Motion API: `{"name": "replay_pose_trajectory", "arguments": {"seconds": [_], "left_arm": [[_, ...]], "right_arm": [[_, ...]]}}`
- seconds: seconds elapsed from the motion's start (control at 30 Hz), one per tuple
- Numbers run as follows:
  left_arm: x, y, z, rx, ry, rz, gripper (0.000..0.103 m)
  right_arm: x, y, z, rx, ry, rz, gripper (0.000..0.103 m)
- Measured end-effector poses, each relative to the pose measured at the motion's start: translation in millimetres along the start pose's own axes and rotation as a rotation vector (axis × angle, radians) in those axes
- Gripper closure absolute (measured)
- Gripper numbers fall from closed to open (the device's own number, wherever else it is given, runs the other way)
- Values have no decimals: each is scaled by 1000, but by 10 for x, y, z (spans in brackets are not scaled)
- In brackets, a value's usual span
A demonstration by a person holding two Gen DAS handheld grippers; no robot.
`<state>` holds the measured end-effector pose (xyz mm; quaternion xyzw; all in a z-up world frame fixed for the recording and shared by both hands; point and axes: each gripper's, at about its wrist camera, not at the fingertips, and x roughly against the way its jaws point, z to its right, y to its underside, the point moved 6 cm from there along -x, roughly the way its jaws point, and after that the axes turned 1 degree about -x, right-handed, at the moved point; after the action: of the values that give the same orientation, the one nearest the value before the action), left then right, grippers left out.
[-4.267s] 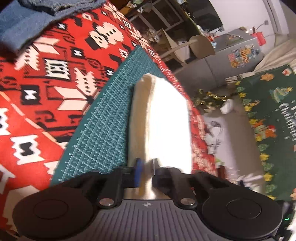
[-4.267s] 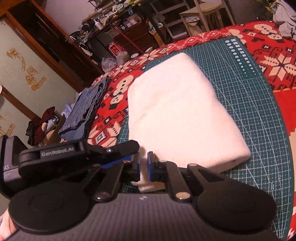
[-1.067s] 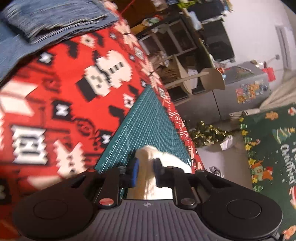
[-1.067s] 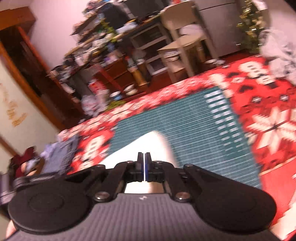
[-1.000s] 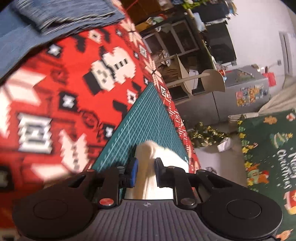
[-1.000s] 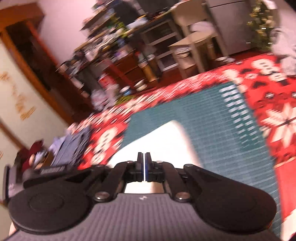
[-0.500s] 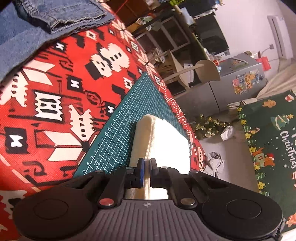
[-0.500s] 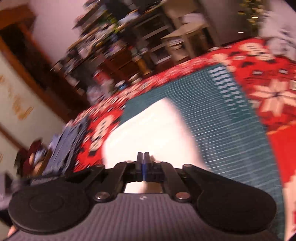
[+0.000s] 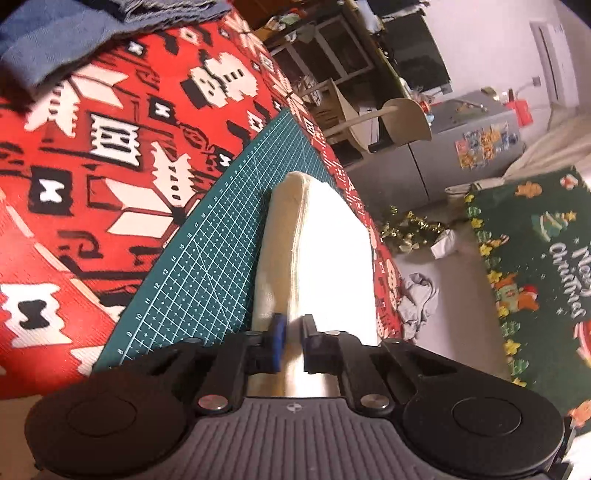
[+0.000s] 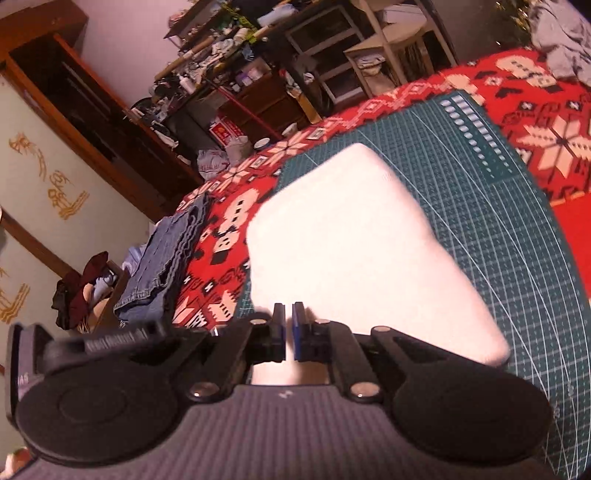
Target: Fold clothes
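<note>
Both claws sit at the near end of 1 folded white cloth point(image 9: 332, 258) that lies on 1 green cutting mat point(image 9: 207, 251), which rests on a red patterned tablecloth point(image 9: 92, 177).

Left claw point(image 9: 291, 334): its 2 fingers stand a narrow gap apart, with the cloth's near edge running up between them. Whether the pads press the fabric cannot be told. From this view the cloth stretches straight ahead of the claw, its stacked layers showing along the left side, and its far end stops short of the mat's far edge.

Right claw point(image 10: 289, 328): its 2 blue-padded fingers are almost together, a thin slit between them, and nothing is seen in that slit. The cloth point(image 10: 351, 240) lies directly beyond and beneath the fingertips, spreading ahead and to the right over the mat point(image 10: 517, 221). The fingertips are at the cloth's near left corner; contact cannot be told.

1 pile of folded blue denim point(image 10: 166, 254) lies on the tablecloth point(image 10: 554, 140) to the left of the mat, well apart from the white cloth; the same denim point(image 9: 74, 33) shows at the top left of the left view. 1 grey garment point(image 10: 565, 33) is heaped at the far right of the table. 1 green Christmas rug point(image 9: 535, 266) covers the floor beside the table.
</note>
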<state>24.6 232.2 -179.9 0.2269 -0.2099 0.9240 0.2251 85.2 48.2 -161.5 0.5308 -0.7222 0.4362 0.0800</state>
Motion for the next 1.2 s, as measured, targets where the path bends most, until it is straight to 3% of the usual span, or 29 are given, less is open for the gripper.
{"name": "replay_pose_trajectory", "arguments": {"seconds": [0.27,0.33,0.53,0.7,0.8,0.83,0.97,1.03,1.2], "left_arm": [[44,30,-19,-24,-19,9,96],[82,43,-10,-36,-37,13,94],[155,169,-5,-25,-15,-31,92],[150,253,-5,-56,-68,-53,92],[177,266,4,-78,-100,-46,86],[187,270,9,-90,-117,-42,78],[170,280,20,-125,-151,-43,62],[138,286,18,-136,-160,-52,58],[81,285,39,-152,-153,-54,58]], "right_arm": [[281,65,188,-57,76,67,103],[352,82,235,-70,95,84,97],[276,424,-96,40,45,-49,97],[420,384,73,-20,141,-21,98],[607,262,248,-79,196,28,98],[666,221,292,-89,215,45,97],[772,73,510,-85,310,66,78],[739,26,591,-77,330,43,74],[533,-15,730,-166,268,-3,56]]}}
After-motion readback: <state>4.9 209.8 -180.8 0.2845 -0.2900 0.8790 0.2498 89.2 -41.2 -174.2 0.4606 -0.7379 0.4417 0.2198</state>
